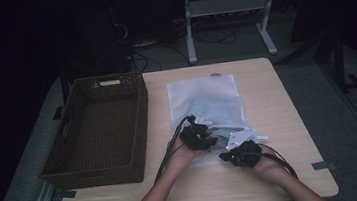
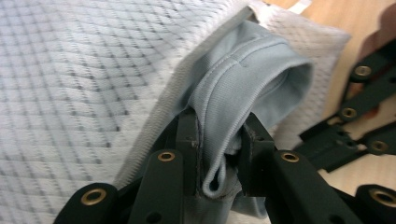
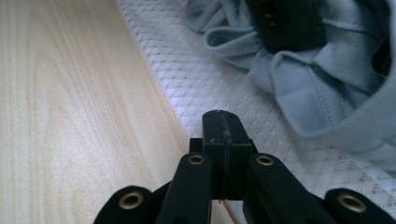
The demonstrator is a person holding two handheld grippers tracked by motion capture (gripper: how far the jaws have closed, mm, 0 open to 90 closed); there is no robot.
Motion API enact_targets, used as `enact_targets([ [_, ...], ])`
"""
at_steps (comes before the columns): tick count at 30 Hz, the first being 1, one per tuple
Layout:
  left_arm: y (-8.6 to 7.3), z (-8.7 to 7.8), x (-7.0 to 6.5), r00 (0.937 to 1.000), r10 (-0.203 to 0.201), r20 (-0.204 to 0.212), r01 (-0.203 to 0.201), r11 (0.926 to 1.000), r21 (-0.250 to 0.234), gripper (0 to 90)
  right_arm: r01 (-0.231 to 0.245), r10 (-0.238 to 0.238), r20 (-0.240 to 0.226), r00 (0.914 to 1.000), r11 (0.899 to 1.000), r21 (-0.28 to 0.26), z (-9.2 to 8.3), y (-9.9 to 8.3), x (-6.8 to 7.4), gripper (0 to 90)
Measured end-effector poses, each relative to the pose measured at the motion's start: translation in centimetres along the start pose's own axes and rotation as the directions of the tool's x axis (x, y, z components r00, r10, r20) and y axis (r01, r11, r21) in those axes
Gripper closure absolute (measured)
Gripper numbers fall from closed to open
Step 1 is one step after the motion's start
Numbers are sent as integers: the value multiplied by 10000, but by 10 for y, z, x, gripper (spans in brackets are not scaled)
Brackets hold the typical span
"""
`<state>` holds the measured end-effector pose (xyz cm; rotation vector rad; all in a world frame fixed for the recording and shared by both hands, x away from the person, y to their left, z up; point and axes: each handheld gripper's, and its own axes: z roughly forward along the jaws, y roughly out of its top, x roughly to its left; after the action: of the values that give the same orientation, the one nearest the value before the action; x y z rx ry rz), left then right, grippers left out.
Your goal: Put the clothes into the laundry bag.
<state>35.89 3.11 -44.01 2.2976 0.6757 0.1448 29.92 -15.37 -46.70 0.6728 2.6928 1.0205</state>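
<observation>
Pale blue garment (image 2: 252,88), at mesh laundry bag (image 1: 206,102) mouth near table's (image 1: 289,119) front edge, pinched in left gripper (image 2: 219,154); right gripper (image 3: 223,135) fully closed, apparently on bag's edge; judged next: steady bag, draw garment out.

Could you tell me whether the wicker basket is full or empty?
Empty: the wicker basket shows only its bare woven floor in the high view.

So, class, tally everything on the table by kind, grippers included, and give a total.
Wicker basket: 1
White mesh bag: 1
Pale blue garment: 1, pinched by the left gripper
Grippers: 2, counting the right gripper, whose jaws are shut beside the bag
Total: 5
</observation>
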Motion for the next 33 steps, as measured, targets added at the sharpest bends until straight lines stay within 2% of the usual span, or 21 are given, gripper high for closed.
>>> enact_targets([
  [4,4,3,2,9988,197,-454,-192,9997,125,735,-30,30,30,10000,10000,27,0,0,0,900],
  [7,7,6,4,9949,354,-943,-336,9992,207,736,-56,56,-18,10000,10000,40,0,0,0,900],
  [13,12,11,15,9895,211,-1427,-198,9997,111,735,-129,129,9,9999,9999,49,0,0,0,900],
  [26,22,23,44,9854,-353,-1663,341,9994,-102,735,-208,208,-56,9998,9997,125,-1,0,0,900],
  [33,28,29,56,9823,-604,-1774,572,9981,-230,735,-265,266,-74,9996,9996,125,-1,1,0,900],
])
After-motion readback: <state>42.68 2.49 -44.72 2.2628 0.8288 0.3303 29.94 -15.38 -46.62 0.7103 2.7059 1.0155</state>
